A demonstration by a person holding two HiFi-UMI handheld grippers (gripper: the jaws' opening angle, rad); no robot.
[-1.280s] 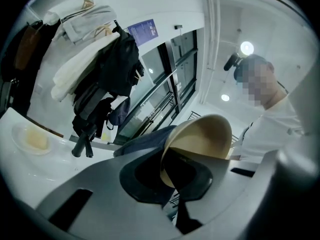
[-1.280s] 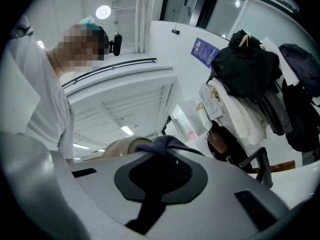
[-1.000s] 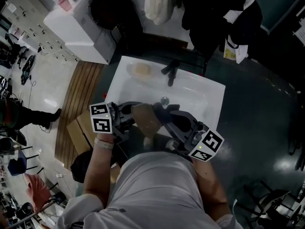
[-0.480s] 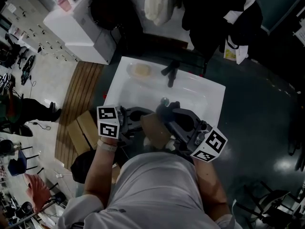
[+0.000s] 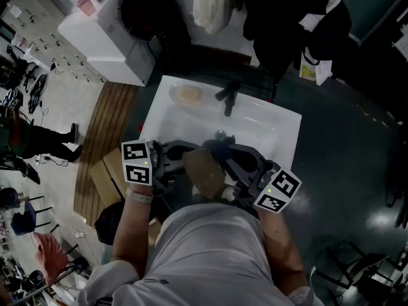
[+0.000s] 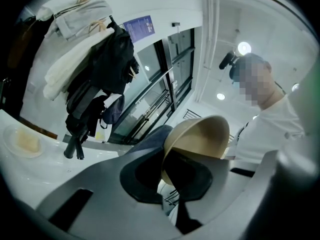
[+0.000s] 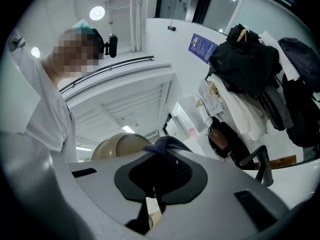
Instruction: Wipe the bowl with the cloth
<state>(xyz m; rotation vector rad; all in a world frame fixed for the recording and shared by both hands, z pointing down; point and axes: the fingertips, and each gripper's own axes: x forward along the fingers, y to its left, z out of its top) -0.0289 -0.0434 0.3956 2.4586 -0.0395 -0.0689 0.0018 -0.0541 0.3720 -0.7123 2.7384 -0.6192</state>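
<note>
Over the sink I hold a tan bowl (image 5: 205, 172) tipped on its side. My left gripper (image 5: 180, 160) is shut on its rim, and in the left gripper view the bowl (image 6: 199, 138) stands up from the jaws with its hollow facing away. My right gripper (image 5: 218, 150) is shut on a dark blue knitted cloth (image 7: 167, 147), which bunches out past its jaws. That cloth lies against the bowl (image 7: 119, 145) from the far side. A bit of the cloth (image 6: 150, 135) shows behind the bowl in the left gripper view.
The white sink (image 5: 167, 110) lies below, with a black tap (image 5: 228, 97), a drain (image 5: 220, 133) and a soap dish (image 5: 189, 94) at its back left. A wooden slatted mat (image 5: 105, 139) and a cardboard box (image 5: 109, 171) are on the left. Clothes (image 5: 210, 5) hang behind.
The bowl has shifted a little right and turned between the grippers. The left gripper went right, then back left. The right gripper has kept the cloth at the bowl.
</note>
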